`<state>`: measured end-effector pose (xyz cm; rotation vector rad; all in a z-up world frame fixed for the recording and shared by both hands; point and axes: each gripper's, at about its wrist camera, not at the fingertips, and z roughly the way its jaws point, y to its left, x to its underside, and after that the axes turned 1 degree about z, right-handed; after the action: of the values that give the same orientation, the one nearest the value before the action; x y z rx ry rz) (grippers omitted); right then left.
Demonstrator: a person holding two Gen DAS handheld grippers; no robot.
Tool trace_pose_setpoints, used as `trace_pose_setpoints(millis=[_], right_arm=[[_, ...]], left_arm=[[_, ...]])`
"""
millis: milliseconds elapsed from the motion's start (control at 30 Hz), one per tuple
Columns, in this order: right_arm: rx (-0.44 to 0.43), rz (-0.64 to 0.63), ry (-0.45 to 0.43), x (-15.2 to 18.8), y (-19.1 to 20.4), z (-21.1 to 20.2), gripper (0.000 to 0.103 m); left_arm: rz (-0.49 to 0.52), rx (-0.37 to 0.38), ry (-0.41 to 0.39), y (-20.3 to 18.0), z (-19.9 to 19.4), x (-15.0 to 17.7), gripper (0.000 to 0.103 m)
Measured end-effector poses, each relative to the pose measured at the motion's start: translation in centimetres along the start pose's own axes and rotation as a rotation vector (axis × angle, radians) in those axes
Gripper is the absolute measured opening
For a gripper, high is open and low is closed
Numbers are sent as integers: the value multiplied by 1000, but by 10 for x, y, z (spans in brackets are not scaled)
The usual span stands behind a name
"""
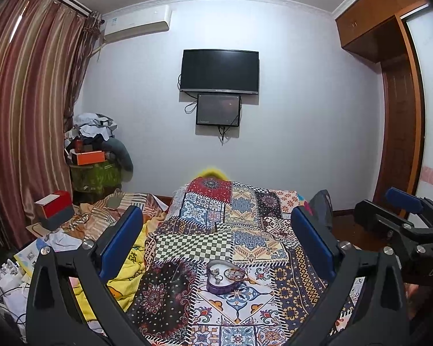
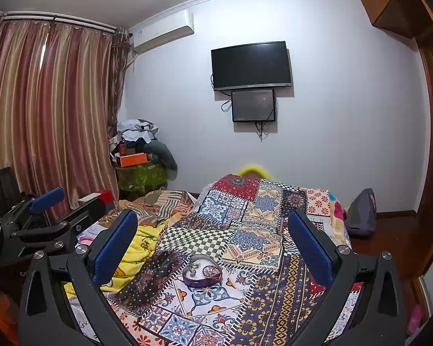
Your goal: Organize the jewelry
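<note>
A purple heart-shaped jewelry tray with a white lining lies on the patchwork bedspread. It holds small rings and a coiled bracelet. The tray also shows in the right wrist view. My left gripper is open and empty, raised above and short of the tray. My right gripper is open and empty too, held the same way. The right gripper shows at the right edge of the left wrist view; the left gripper shows at the left edge of the right wrist view.
A yellow blanket and loose clothes lie left of the bedspread. A red and grey box sits at the left. A cluttered stand is by the curtain. A dark bag sits on the floor at the right.
</note>
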<state>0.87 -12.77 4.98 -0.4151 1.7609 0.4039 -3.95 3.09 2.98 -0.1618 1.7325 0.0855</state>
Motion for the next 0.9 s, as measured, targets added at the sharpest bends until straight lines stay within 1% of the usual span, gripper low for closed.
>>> trace_pose_setpoints(millis=[367,900], right_arm=[[0,3,3,0,-2,0,103],[7,11,-10,1,-4,0,103]], left_arm=[[-4,2,5,1,1,1,103],[-37,31,23,10,7,3,103]])
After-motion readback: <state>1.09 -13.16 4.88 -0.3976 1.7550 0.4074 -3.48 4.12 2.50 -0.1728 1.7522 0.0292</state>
